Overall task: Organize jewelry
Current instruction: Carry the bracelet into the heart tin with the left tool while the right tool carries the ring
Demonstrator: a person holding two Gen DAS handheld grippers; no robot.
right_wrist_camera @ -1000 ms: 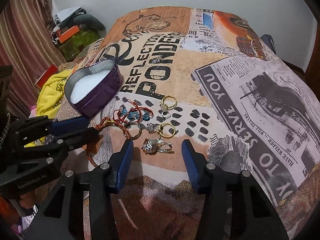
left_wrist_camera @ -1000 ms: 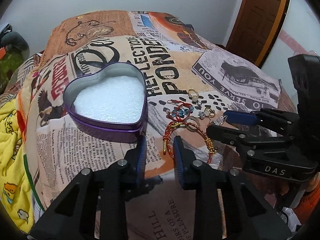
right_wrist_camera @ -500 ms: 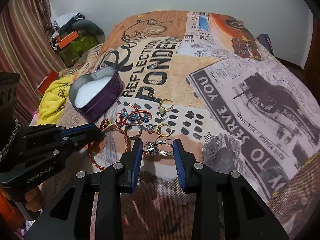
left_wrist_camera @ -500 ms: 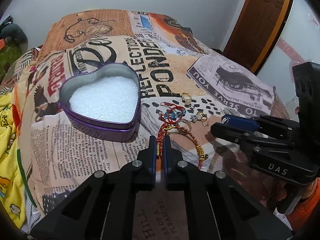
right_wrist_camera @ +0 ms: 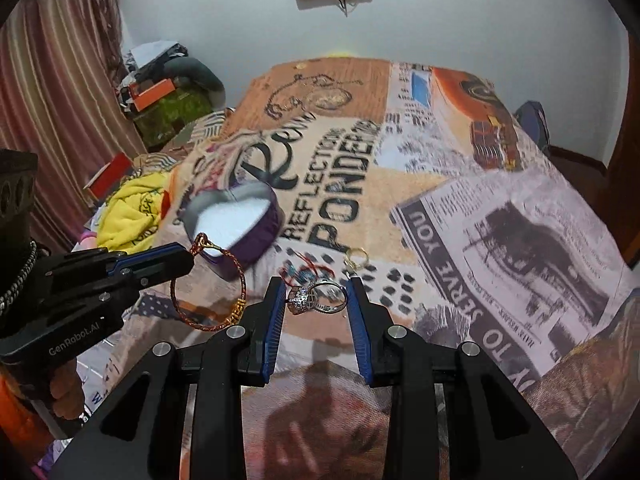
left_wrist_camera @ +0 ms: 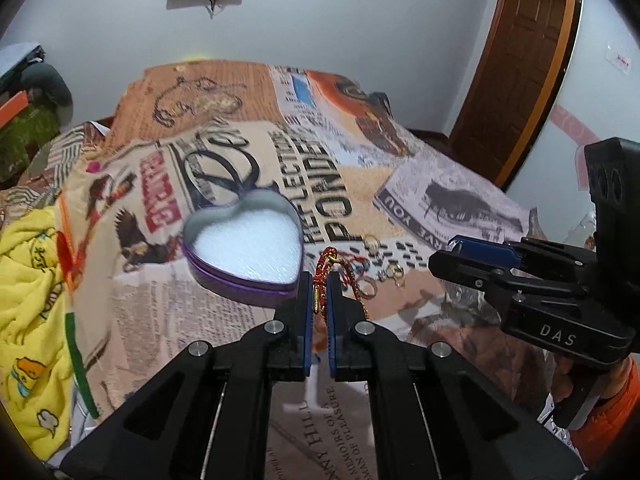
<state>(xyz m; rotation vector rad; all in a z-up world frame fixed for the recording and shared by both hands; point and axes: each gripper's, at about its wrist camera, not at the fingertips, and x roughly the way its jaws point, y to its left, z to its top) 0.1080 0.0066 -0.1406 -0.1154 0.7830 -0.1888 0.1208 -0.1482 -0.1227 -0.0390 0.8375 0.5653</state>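
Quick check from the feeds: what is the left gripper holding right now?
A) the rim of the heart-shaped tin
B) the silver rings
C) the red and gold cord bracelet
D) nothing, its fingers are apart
C. The left gripper is shut on the red and gold cord bracelet, which hangs from it in a loop off the bedspread; the silver rings sit between the fingers of the right gripper, and the heart-shaped tin is untouched.

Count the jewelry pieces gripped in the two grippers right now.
2. A red-and-gold cord bracelet hangs pinched in the left gripper. A silver jewelled ring is clamped in the right gripper. That ring may be two linked bands.
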